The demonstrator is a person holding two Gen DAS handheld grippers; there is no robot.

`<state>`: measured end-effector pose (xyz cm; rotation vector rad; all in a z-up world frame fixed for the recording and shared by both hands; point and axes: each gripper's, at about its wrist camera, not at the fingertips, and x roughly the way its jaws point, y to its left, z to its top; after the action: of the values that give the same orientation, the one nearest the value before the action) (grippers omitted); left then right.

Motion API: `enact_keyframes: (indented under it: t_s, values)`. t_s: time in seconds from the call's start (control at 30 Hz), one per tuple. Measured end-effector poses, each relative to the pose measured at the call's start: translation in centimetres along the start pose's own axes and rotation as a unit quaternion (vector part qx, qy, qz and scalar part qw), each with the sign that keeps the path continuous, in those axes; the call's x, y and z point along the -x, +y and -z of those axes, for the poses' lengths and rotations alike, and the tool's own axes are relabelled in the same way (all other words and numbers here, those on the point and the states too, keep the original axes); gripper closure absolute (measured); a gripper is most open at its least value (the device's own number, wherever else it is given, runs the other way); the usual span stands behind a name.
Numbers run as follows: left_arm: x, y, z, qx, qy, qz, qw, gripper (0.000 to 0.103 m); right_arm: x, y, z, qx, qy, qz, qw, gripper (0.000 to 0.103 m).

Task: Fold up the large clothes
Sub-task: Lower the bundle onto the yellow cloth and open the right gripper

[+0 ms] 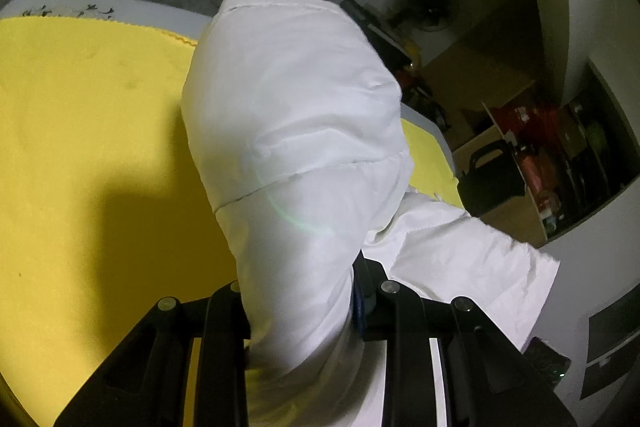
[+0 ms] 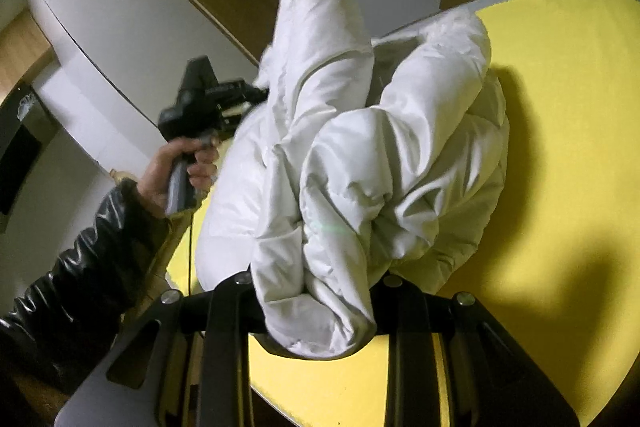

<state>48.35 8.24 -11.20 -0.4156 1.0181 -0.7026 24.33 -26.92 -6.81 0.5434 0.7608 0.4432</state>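
Left wrist view, nearest: left gripper (image 1: 300, 311) w/ its two black fingers (image 1: 224, 311) nearly closed, a thick bunch of the white padded jacket (image 1: 296, 131) clamped between them. Fabric fills the whole gap, pads pressing on both sides. From the grip the jacket rises up & away as a broad quilted panel w/ stitched seams, blocking most of the centre of view. A sleeve-like part (image 1: 472, 259) trails off to the right, lower down, past the right finger. Under & left of it: yellow cloth (image 1: 80, 127) over the table, w/ a dark shadow near the fingers. Beyond the far edge: a fan (image 1: 430, 5) by the wall, open cardboard boxes (image 1: 520, 163) to the right.

Right wrist view, nearest: right gripper (image 2: 316, 307) likewise narrowly parted, fingers (image 2: 230, 307) pinching a crumpled fold of the same jacket (image 2: 360, 167); fold hangs down a bit below the fingertips. Jacket bunched in a lumpy mass ahead, lifted, one part sticking up (image 2: 316, 27). Yellow cloth (image 2: 560, 107) below & to the right. Further left: person's hand (image 2: 180, 167), black shiny sleeve (image 2: 80, 267), gripping the handle of the left gripper (image 2: 208, 103), whose tip goes into the jacket's far side. Its jaws hidden by fabric from here. White cabinets (image 2: 100, 19) behind.
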Motion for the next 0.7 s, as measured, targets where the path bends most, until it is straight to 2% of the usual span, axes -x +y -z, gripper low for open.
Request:
enact_keyframes:
  t_s: [0.07, 0.17, 0.2, 0.23, 0.27, 0.3, 0.37, 0.43, 0.5, 0.57, 0.6, 0.63, 0.67, 0.7]
  values:
    - [-0.9, 0.6, 0.2, 0.000, 0.007, -0.013, 0.9999, 0.075, -0.8, -1.0, 0.2, -0.012, 0.010, 0.002, 1.000, 0.073]
    - [-3.0, 0.2, 0.6, 0.002, 0.006, -0.034, 0.9994, 0.062, -1.6, -2.7, 0.3, -0.052, 0.016, -0.002, 0.999, 0.054]
    - [-3.0, 0.3, 0.8, 0.009, -0.004, -0.038, 0.9992, 0.054, -1.6, -3.3, 0.3, -0.074, 0.014, -0.001, 0.997, 0.039]
    - [-2.9, 0.0, 0.9, 0.013, -0.009, -0.046, 0.9988, 0.037, -1.6, -3.6, 0.2, -0.085, 0.014, 0.007, 0.996, 0.025]
    - [-2.6, -0.2, 1.1, 0.014, -0.019, -0.063, 0.9978, 0.025, -1.5, -3.9, 0.0, -0.094, 0.010, 0.025, 0.995, 0.021]
    - [-2.0, -0.6, 1.3, 0.013, -0.038, -0.075, 0.9964, 0.002, -1.2, -4.0, -0.2, -0.093, 0.005, 0.033, 0.995, 0.020]
    - [-0.7, -1.4, 1.6, 0.011, -0.067, -0.079, 0.9945, 0.000, -0.2, -3.4, -1.0, -0.072, -0.013, 0.054, 0.996, 0.019]
    - [1.1, -2.4, 2.3, 0.008, -0.092, -0.101, 0.9906, 0.000, 0.6, -1.9, -1.5, -0.050, -0.025, 0.078, 0.995, 0.019]
    - [3.5, -4.3, 3.8, -0.006, -0.123, -0.155, 0.9801, 0.000, 1.7, -0.5, -2.2, -0.018, -0.040, 0.117, 0.992, 0.018]
    - [5.9, -6.5, 5.7, -0.025, -0.158, -0.201, 0.9665, 0.000, 2.9, 2.1, -3.0, 0.037, -0.069, 0.177, 0.981, 0.016]
    - [7.0, -7.7, 6.8, -0.037, -0.176, -0.209, 0.9613, 0.000, 3.3, 3.7, -3.2, 0.069, -0.085, 0.204, 0.973, 0.013]
    - [8.5, -9.3, 8.4, -0.054, -0.201, -0.214, 0.9543, 0.000, 4.0, 5.4, -3.4, 0.105, -0.107, 0.231, 0.961, 0.004]
    - [9.9, -10.8, 10.1, -0.067, -0.228, -0.218, 0.9466, 0.000, 4.5, 6.5, -3.3, 0.128, -0.123, 0.249, 0.952, 0.000]
    - [11.5, -12.6, 12.3, -0.081, -0.259, -0.228, 0.9350, 0.000, 5.0, 7.9, -3.1, 0.153, -0.144, 0.262, 0.942, 0.000]
